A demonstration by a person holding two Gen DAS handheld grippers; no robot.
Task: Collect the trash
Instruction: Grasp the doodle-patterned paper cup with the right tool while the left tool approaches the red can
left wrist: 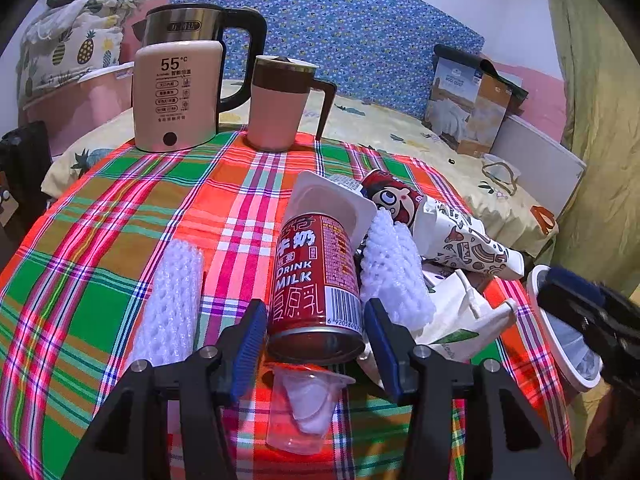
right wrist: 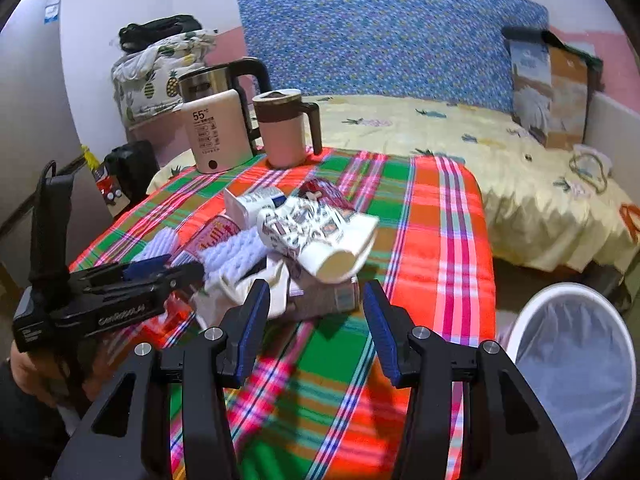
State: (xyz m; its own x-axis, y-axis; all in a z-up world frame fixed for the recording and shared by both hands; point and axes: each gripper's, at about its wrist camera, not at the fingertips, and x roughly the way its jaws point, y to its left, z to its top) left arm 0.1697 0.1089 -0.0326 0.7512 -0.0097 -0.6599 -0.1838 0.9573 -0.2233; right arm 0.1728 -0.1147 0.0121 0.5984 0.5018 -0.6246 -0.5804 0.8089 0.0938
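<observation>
A trash pile lies on the plaid tablecloth [left wrist: 120, 208]. A red milk can [left wrist: 314, 284] lies on its side, its bottom end between the open fingers of my left gripper [left wrist: 316, 328], not clamped. Beside it lie a white plastic tray [left wrist: 332, 200], two white foam nets [left wrist: 394, 268] [left wrist: 172, 296], a patterned paper cup [left wrist: 464, 236], a crumpled carton [left wrist: 460, 320] and a clear jelly cup [left wrist: 306, 404]. My right gripper [right wrist: 318, 320] is open and empty, just short of the pile's paper cup [right wrist: 320, 236]. The left gripper [right wrist: 160, 272] shows at the left there.
A white-lined trash bin [right wrist: 576, 360] stands off the table's right side; it also shows in the left wrist view [left wrist: 560, 336]. A kettle [left wrist: 188, 80] and a pink mug [left wrist: 280, 104] stand at the table's far edge. A bed [right wrist: 480, 148] lies behind.
</observation>
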